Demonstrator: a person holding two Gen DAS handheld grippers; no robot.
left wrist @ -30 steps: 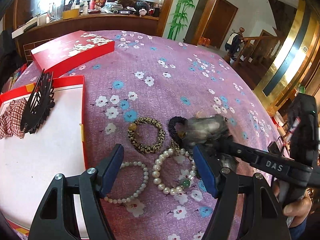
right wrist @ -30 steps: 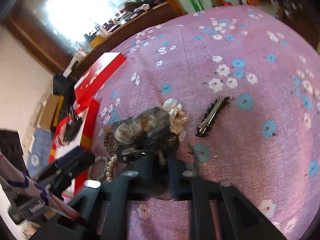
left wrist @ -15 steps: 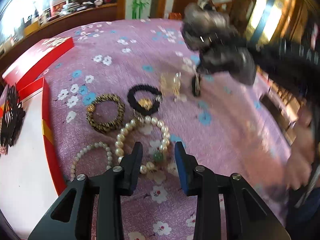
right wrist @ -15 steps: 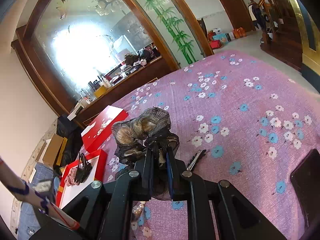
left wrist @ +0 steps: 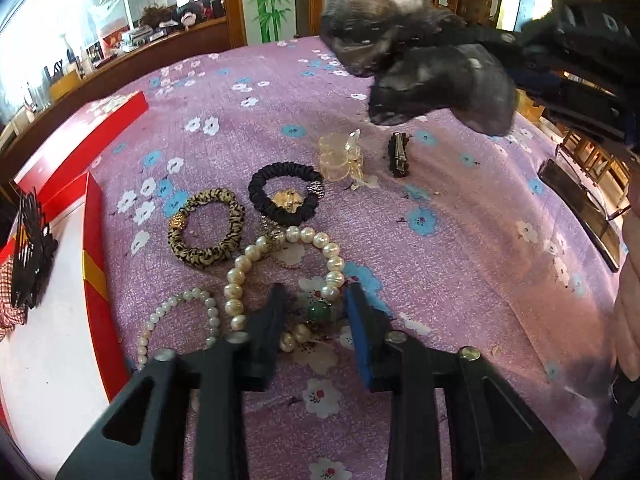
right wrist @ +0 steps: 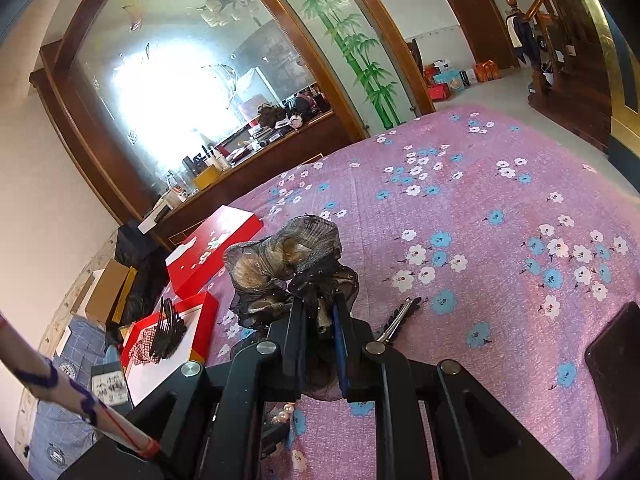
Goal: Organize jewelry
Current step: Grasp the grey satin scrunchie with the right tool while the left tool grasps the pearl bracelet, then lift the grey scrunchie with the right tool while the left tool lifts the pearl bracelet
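Purple floral bedspread (left wrist: 460,264) carries the jewelry; red box (left wrist: 52,360) sits left. Right gripper (right wrist: 318,320) jaws clamp a gauzy hair bow (right wrist: 280,260) aloft. Left gripper (left wrist: 316,312) jaws are closing around the large pearl bracelet (left wrist: 256,256)'s green bead (left wrist: 319,311). Next: lift it leftward into the box.

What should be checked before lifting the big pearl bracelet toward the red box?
1. Left gripper around the large pearl bracelet at its green bead: ok.
2. Pads fully pressing the bead: cannot tell.
3. Small pearl bracelet apart from the fingers: ok.
4. Bracelet free of the black scrunchie: not ok; their edges meet.
5. Right gripper holds the mesh hair bow off the cloth: ok.
6. Bare space in the red box: ok.
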